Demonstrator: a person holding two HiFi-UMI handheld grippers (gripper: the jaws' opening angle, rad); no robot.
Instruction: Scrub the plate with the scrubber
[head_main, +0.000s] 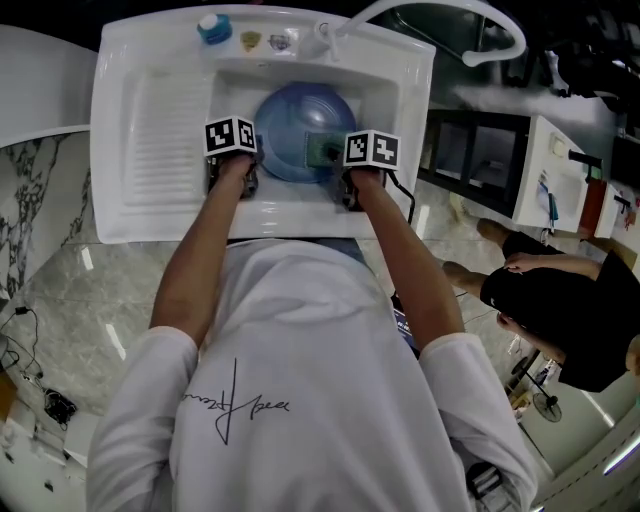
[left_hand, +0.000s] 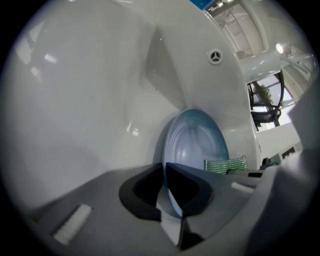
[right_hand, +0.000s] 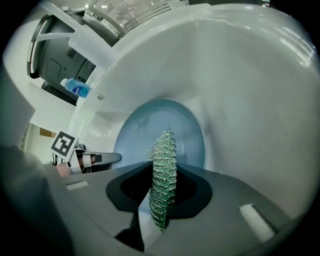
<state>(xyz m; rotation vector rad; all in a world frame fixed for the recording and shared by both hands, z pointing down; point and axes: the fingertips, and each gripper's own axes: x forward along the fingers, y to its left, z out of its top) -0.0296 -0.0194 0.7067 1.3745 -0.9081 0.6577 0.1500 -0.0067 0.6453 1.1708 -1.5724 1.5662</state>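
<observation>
A round pale-blue plate (head_main: 296, 128) stands tilted in the white sink basin (head_main: 235, 85). My left gripper (head_main: 245, 170) is shut on the plate's left rim; the left gripper view has the rim (left_hand: 172, 197) pinched between its jaws and the plate's face (left_hand: 195, 142) beyond. My right gripper (head_main: 338, 165) is shut on a green mesh scrubber (head_main: 326, 151), which lies against the plate's right side. In the right gripper view the scrubber (right_hand: 162, 175) stands edge-on between the jaws, in front of the plate (right_hand: 145, 130). From the left gripper view the scrubber (left_hand: 226, 164) shows at the plate's lower right.
The sink has a ribbed drainboard (head_main: 160, 125) on the left, and a white faucet (head_main: 440, 20) arcs over the back right. A blue bottle (head_main: 214, 27) stands on the back ledge. A seated person in black (head_main: 560, 300) is to the right, on the floor side.
</observation>
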